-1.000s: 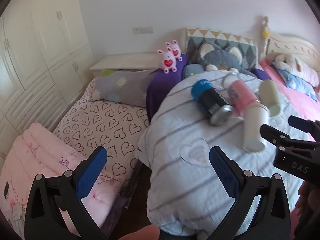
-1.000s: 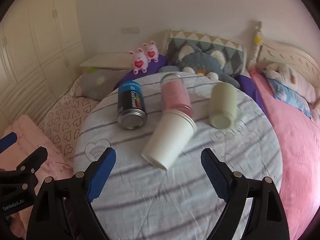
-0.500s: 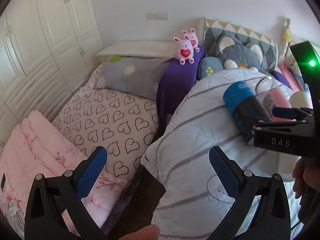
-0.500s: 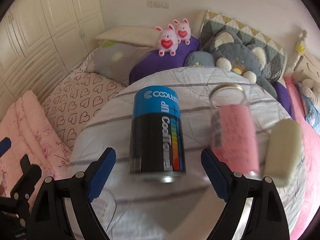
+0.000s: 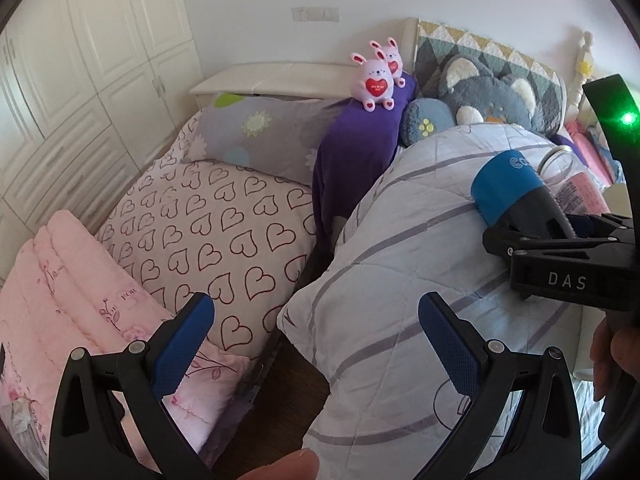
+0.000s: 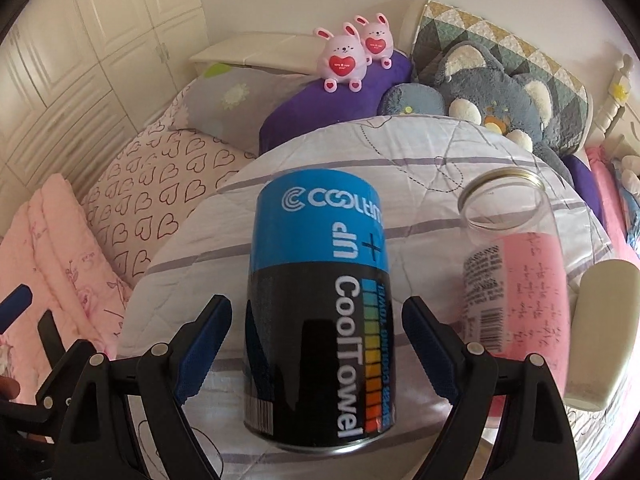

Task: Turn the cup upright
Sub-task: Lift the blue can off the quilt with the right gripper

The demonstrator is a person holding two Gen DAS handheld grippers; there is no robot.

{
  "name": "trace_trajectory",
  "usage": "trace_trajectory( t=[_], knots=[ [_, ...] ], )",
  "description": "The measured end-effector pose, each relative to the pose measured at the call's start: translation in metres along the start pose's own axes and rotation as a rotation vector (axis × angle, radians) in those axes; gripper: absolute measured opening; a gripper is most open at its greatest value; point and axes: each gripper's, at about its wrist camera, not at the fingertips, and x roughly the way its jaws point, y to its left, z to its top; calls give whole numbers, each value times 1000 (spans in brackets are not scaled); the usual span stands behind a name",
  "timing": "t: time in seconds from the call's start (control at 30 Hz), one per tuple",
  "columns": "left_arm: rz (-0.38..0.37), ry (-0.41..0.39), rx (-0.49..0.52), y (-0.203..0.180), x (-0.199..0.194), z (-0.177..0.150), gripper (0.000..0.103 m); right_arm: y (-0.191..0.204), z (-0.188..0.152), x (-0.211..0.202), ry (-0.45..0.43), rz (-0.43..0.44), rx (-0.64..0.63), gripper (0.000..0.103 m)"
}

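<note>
1. The right gripper (image 6: 316, 344) straddles a blue-and-black can (image 6: 318, 304) lying on its side on the striped quilt (image 6: 420, 148). Its blue pads (image 6: 204, 344) stand spread on either flank, apart from the can, so nothing is pinched yet. My guess is this can is the "cup" of the task, lined up for a squeeze across its width.
2. The can's long axis runs from 6 o'clock to 12 o'clock in the right wrist view: silver end toward the camera, blue band pointing away toward the pillows. The label reads sideways, confirming it lies flat.
3. At 3 o'clock of the can lies a clear jar (image 6: 516, 276) with a pink label, mouth toward 12 o'clock; a pale cup (image 6: 600, 332) lies beyond it at the frame edge.
4. The left gripper (image 5: 316, 344) hovers with pads wide apart and empty over the quilt's edge, near the heart-print bedding (image 5: 208, 220); probably it waits clear of the work.
5. Two pink toy rabbits (image 6: 352, 58) sit on a purple pillow (image 6: 340, 108) at 12 o'clock.
</note>
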Motion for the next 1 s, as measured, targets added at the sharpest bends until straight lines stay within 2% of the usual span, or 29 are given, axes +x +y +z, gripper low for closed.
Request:
trace_trajectory(
  t=[0.07, 0.17, 0.4, 0.63, 0.87, 1.0],
  knots=[
    [3, -6, 0, 2, 1, 1, 103, 0, 1, 3, 7, 1, -1, 87],
    [-2, -9, -6, 5, 5, 2, 103, 0, -1, 7, 22, 3, 1, 67],
    [-5, -12, -4, 4, 0, -5, 103, 0, -6, 4, 31, 34, 16, 67],
    [5, -25, 0, 4, -21, -15, 103, 3, -18, -13, 16, 75, 30, 67],
    [-2, -63, 10, 3, -61, -33, 103, 7, -36, -61, -47, 108, 52, 67],
    [-14, -81, 32, -5, -83, -43, 103, 5, -61, -102, -104, 115, 94, 67]
  ],
)
